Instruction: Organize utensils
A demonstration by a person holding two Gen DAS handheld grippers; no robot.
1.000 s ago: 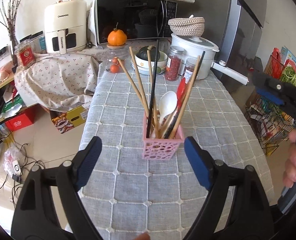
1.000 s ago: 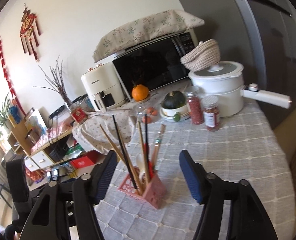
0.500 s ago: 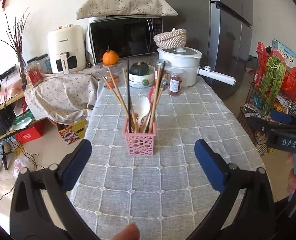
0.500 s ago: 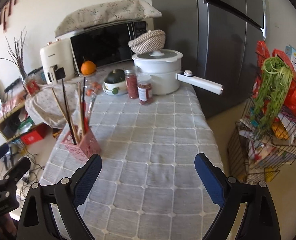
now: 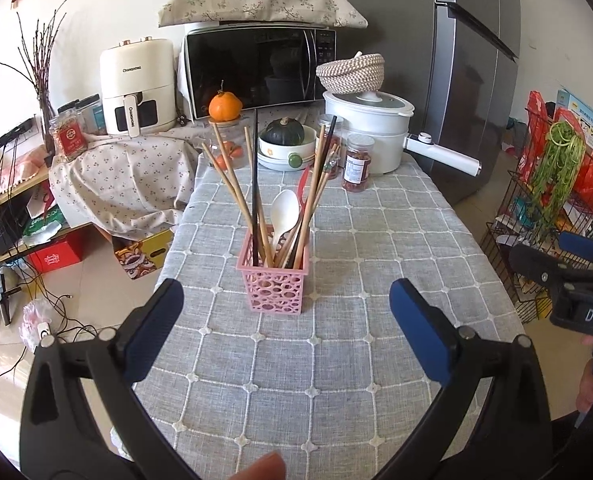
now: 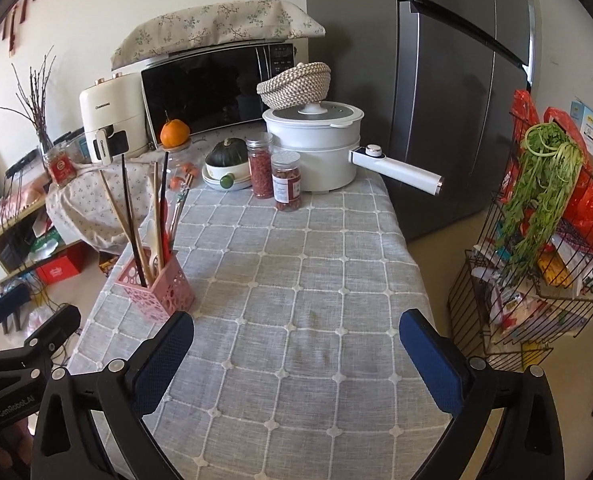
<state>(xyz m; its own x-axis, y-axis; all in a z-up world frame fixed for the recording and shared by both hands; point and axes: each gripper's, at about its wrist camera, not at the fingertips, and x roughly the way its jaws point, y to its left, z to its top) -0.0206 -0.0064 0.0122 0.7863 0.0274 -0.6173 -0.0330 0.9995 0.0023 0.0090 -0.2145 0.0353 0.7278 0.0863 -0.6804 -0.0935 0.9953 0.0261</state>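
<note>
A pink perforated utensil holder stands upright on the grey checked tablecloth. It holds several wooden and black chopsticks, a white spoon and a red utensil. The holder also shows at the left in the right wrist view. My left gripper is open and empty, pulled back in front of the holder. My right gripper is open and empty over the near middle of the cloth, to the right of the holder.
At the table's far end stand a white electric pot with a long handle, two spice jars, a bowl with a green squash, a microwave and an air fryer. A wire rack stands right of the table.
Both grippers have drawn back and away from the holder. The right gripper swung to the right, so the holder now sits at the left of its view.
</note>
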